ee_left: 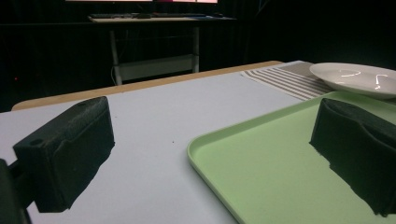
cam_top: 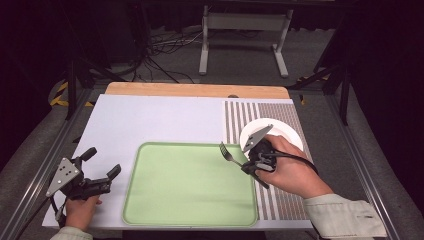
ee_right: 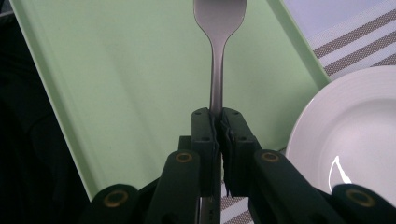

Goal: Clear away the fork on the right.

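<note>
The right gripper [cam_top: 248,165] has its fingers [ee_right: 205,135] clamped on the handle of a metal fork [cam_top: 228,154], held above the right edge of the green tray [cam_top: 190,212], prongs pointing toward the tray's far side; a white plate [cam_top: 290,131] sits on the striped mat [cam_top: 240,115] just behind that hand; the left gripper [cam_top: 102,167] rests at the surface's [cam_top: 150,117] left, beside the tray, fingers [ee_left: 65,149] spread wide and empty.

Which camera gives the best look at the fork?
The right gripper view: the fork stands close up, its handle clamped between the jaws, its head over the tray. In the high view it is small.
</note>
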`<state>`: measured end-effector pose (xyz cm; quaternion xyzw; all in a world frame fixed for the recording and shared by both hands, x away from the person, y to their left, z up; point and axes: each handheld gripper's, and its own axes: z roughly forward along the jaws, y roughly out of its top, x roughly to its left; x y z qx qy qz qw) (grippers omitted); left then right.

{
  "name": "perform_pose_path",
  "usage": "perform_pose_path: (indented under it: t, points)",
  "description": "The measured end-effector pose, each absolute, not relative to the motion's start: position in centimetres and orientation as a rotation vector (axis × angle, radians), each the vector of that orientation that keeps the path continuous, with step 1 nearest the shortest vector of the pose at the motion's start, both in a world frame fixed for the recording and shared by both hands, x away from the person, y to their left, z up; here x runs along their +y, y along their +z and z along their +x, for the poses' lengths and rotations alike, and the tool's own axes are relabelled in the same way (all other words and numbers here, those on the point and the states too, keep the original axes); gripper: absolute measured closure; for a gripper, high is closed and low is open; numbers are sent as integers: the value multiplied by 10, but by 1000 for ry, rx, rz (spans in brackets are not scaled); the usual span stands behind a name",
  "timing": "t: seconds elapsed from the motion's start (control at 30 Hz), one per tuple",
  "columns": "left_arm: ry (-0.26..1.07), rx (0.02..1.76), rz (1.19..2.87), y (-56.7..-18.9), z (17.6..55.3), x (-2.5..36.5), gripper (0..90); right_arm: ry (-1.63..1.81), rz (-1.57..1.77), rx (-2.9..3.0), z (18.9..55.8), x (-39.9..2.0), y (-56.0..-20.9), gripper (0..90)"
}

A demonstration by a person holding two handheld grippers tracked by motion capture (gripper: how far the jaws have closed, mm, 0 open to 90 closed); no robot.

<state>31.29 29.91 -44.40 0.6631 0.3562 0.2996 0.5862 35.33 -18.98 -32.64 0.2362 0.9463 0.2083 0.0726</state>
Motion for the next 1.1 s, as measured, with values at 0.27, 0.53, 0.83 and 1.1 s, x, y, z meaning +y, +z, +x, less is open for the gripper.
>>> perform_pose_path:
  t: [0.27,0.53,0.83,1.1]
  points:
    - [702,829,1543,-444,313,299,3,637,887,2811,358,-174,-329,852]
    - [698,829,1545,-444,313,300,3,651,1033,2778,364,-168,-330,852]
    - [697,829,1545,-444,313,300,3,619,1173,2755,369,-157,-335,852]
    - [696,828,1545,-444,313,300,3,594,1284,2732,375,-154,-340,851]
